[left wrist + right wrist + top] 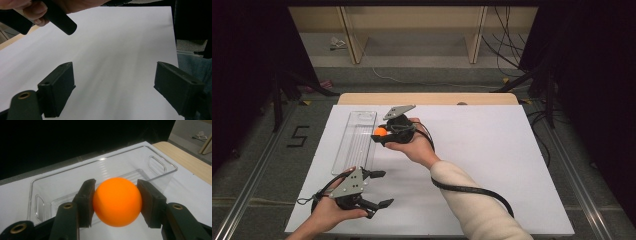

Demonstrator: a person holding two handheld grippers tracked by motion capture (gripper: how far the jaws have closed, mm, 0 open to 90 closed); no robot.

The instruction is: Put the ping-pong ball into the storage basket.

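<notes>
A sheet (pixel 492 165) covers most of the tabletop (pixel 427 98), whose bare far edge lies behind it. On the left part of the sheet lies a long tray (pixel 356 141), running from near to far. Just right of the tray's middle, the right tool (pixel 379 134) holds a ball (pixel 380 132) between its jaws, level with the tray's right wall; seen along the tool, the ball (pixel 117 202) sits before the tray (pixel 160 172). The left tool (pixel 382 189) is at the sheet's near left corner, in front of the tray and well apart from the right tool, its jaws spread over bare sheet (pixel 112 62). Behind the tabletop, on the floor, stands a shelf (pixel 412 30).
</notes>
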